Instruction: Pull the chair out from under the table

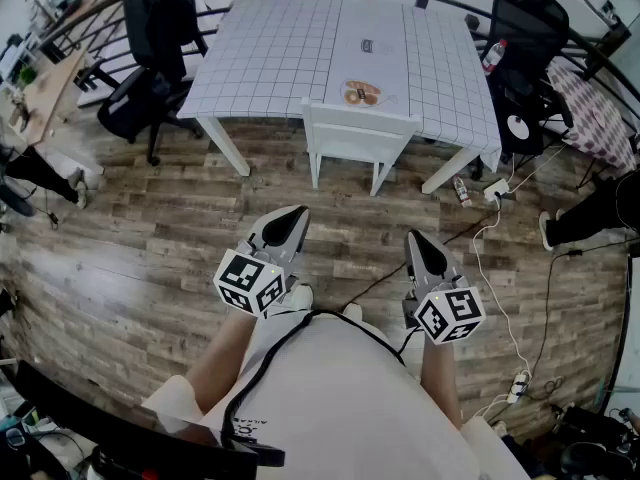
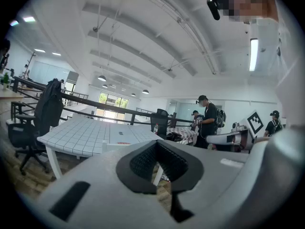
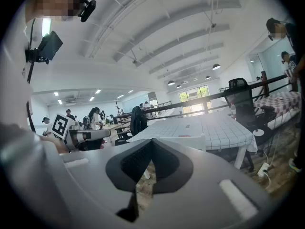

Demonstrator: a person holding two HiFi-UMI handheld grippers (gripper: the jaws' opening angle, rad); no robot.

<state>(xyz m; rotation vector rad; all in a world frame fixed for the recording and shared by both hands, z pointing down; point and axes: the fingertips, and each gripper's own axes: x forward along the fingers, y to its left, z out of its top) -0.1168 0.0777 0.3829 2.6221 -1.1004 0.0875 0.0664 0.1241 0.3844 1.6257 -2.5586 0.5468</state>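
A white chair [image 1: 358, 134] stands pushed in at the near side of a white table [image 1: 270, 53] with a checked cloth; its backrest [image 3: 183, 141] faces me. Both grippers hang over the wooden floor well short of the chair. My left gripper [image 1: 293, 214] is shut and holds nothing. My right gripper [image 1: 420, 238] is shut and empty too. In the left gripper view the chair's backrest [image 2: 114, 146] peeks over the left gripper [image 2: 157, 144]. The right gripper [image 3: 151, 142] points at the chair from a distance.
A small plate of food [image 1: 360, 93] and a dark card lie on the table. Black office chairs [image 1: 150, 98] stand at the table's left and right [image 1: 525, 38]. Cables and a power strip [image 1: 497, 190] trail across the floor on the right. Other people stand in the background [image 2: 208, 120].
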